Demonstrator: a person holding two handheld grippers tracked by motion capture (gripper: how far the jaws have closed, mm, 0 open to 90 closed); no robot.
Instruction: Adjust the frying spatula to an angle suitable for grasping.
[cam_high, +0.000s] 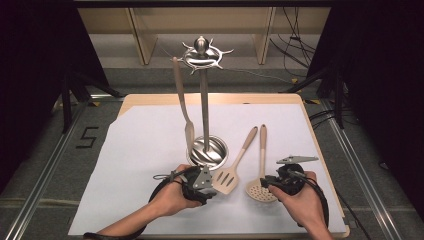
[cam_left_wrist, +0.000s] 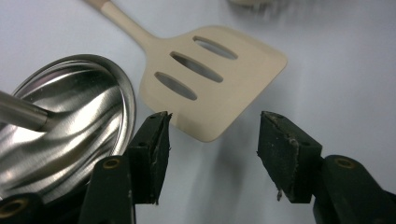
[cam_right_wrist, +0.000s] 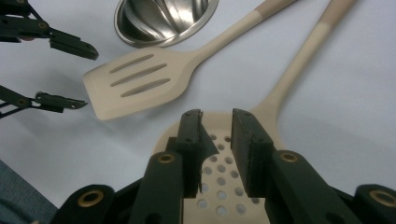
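A beige slotted turner (cam_high: 227, 180) lies on the white sheet, its handle running up and right. Beside it lies a beige perforated skimmer (cam_high: 260, 191) with its handle pointing away. My left gripper (cam_high: 211, 186) sits just left of the turner's head, jaws wide open and empty. In the left gripper view the turner head (cam_left_wrist: 219, 84) lies right ahead of the gripper (cam_left_wrist: 212, 140). My right gripper (cam_right_wrist: 217, 126) hovers over the skimmer head (cam_right_wrist: 219, 186), jaws only narrowly parted, with nothing between them. The left gripper (cam_right_wrist: 65, 74) also shows open in the right gripper view.
A steel utensil stand (cam_high: 204, 100) rises from a round dished base (cam_high: 210, 150) just behind the turner. One beige utensil (cam_high: 182, 100) hangs from its hooked top. The white sheet (cam_high: 140, 150) covers a wooden table with floor around it.
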